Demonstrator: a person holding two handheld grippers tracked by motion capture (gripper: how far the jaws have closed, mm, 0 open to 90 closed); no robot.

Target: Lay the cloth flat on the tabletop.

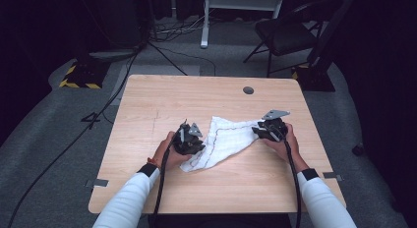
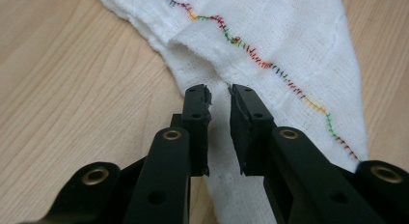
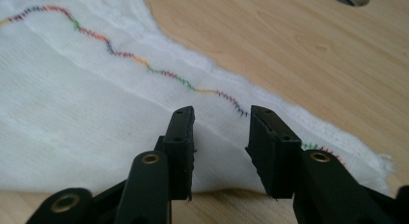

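Between the left gripper's (image 2: 220, 96) black jaws a narrow gap is showing, with white fabric running through it; the tips are sitting close at a raised fold of the cloth (image 2: 270, 45), but whether the pads are actually pinching that fold cannot be told from the left gripper view. Over at the right gripper (image 3: 221, 119), the jaws are standing clearly apart, hovering just over the cloth's (image 3: 87, 113) narrow end without pressing on it, a crease of fabric lying in the space between them.

Outward from the jaws, a wavy line of multicoloured stitching (image 2: 251, 52) is running along the cloth near its hem, passing just beyond both sets of tips. Seen from the high view, the cloth (image 1: 223, 139) is lying crumpled near the middle of the wooden table (image 1: 162, 95), its long axis stretching across the table from left to right, tilting slightly away toward the right. One tapering corner is pointing at the right gripper (image 1: 269, 128); the broader lower end is lying beside the left gripper (image 1: 189, 139). Each gripper is resting in a hand, with white sleeves (image 1: 129, 198) coming in from the near edge.
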